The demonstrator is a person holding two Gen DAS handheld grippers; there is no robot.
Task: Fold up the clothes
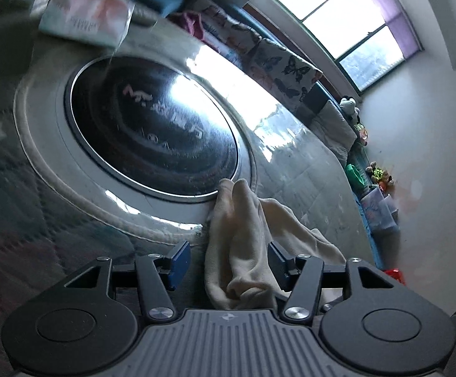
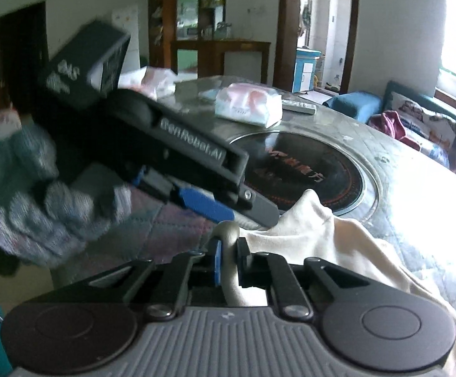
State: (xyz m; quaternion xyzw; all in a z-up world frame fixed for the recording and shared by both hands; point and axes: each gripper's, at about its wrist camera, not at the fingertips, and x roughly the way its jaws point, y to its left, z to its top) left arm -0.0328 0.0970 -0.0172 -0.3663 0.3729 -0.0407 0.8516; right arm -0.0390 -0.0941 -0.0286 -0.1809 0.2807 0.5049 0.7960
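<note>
Crumpled cream garment (image 1: 246,238) on quilted table (image 1: 306,169)

Round black cooktop (image 1: 152,135) set in glass-topped table (image 1: 290,157); tissue pack (image 2: 249,103) and remote (image 2: 300,106) beyond.

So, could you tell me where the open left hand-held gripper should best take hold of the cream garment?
Probably the raised fold of the cream garment between the left hand-held gripper fingers: advance straight along them; that ridge stands up off the table.

Black tongs (image 2: 228,262) — blue pads, silver screws, grey knitted glove (image 2: 39,220)
</note>
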